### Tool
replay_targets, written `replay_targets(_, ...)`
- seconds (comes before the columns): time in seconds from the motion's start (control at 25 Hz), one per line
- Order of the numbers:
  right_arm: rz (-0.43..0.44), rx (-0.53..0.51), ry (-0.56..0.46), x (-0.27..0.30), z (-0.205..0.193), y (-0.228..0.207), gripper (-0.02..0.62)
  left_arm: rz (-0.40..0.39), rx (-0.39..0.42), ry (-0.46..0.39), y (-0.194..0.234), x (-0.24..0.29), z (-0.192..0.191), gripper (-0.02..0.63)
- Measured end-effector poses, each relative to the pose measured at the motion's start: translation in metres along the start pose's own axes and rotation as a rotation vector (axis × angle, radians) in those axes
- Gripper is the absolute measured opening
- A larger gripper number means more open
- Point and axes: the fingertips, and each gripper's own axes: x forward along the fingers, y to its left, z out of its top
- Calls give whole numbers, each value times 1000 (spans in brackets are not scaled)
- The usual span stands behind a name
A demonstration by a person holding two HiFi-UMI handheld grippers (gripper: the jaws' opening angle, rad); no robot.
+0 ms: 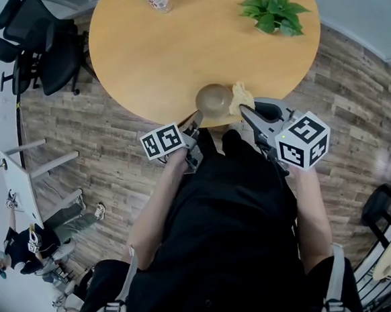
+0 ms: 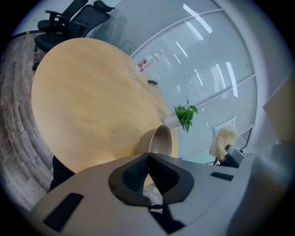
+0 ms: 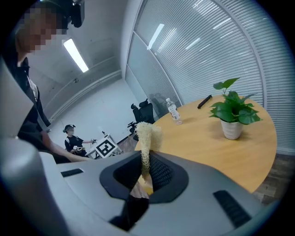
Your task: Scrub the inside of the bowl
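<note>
Left gripper (image 2: 148, 156): jaws pinch rim of bowl (image 2: 162, 140), tilted just ahead. Right gripper (image 3: 144, 159): jaws clamp sponge (image 3: 148, 132). Hold rim steady; press sponge inside, circle firmly.

Round wood table (image 1: 176, 56), plank floor (image 1: 102, 144), black office chairs (image 1: 49, 46), curved blinded windows (image 3: 207, 41).

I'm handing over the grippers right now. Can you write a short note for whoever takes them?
Left gripper: shut, seemingly pinching the near rim of the bowl, which is tipped up at the table's near edge.
Right gripper: shut on the sponge, held just beside the bowl, outside it.
Done: bowl and sponge both gripped.
To do: bring the sponge into the bowl and scrub its inside.
</note>
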Motion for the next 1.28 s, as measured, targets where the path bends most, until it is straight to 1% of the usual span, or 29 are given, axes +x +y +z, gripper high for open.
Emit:
replay_targets(0.2,25,-39,49,16,-9,14,37,-24,64,-47,-21,-11,14,12)
replay_targets(0.36,2,-93,104,31,-14,14,37,-49,104,-70,-37,-16,22,12)
replay_targets(0.56,-46,-182,188,46,-18,17,37,-39,224,-124,-58,-31,37,12)
replay_targets(0.68,-56,-227,246,55,-22,21,37,-57,278,-144,-73,-37,41,12)
replay_targets(0.8,-59,-256,274,62,-22,25,37,-67,362,-149,-88,-39,40,12)
replay_targets(0.92,-55,-259,284,67,-21,29,37,-80,438,-150,-100,-40,38,12)
replay_targets(1.0,-62,-256,292,69,-21,29,37,-78,468,-148,-103,-40,37,12)
replay_targets(1.16,-69,-219,292,70,-20,26,37,-82,477,-144,-103,-41,35,12)
replay_targets(1.28,-60,-160,280,69,-20,22,37,-86,497,-140,-105,-41,32,12)
